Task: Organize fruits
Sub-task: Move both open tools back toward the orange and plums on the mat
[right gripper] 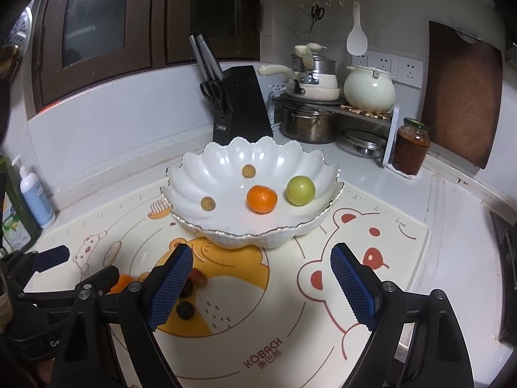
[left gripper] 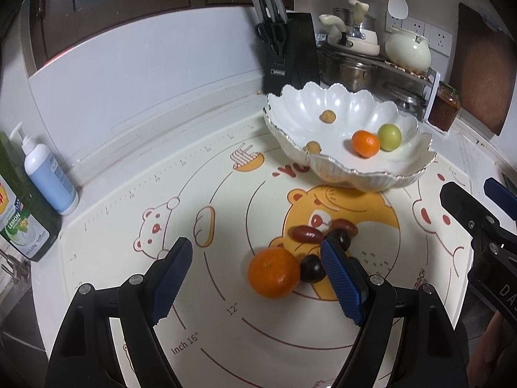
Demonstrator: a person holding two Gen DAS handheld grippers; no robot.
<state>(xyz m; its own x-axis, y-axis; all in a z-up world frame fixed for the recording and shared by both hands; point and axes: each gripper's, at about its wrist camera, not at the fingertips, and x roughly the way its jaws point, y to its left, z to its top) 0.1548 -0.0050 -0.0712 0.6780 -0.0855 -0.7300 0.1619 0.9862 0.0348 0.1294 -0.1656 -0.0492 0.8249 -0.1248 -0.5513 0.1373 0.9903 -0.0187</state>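
Left gripper (left gripper: 257, 278), jaws wide and empty, stood over the orange (left gripper: 274, 272); right gripper (right gripper: 261, 286) likewise gaped idle; advised centring before closing, clear of the dark plums (left gripper: 312, 268).

The left gripper (left gripper: 257, 278) hangs wide open over the mat (left gripper: 122, 226), with a large orange (left gripper: 274, 272) between its fingers and two dark plums (left gripper: 312, 268) beside it. Two reddish oblong fruits (left gripper: 307, 233), possibly dates, lie just beyond. The scalloped white bowl (left gripper: 355, 174) holds a small orange (left gripper: 365, 143), a green fruit (left gripper: 389, 133) and two small brown ones (left gripper: 327, 116).
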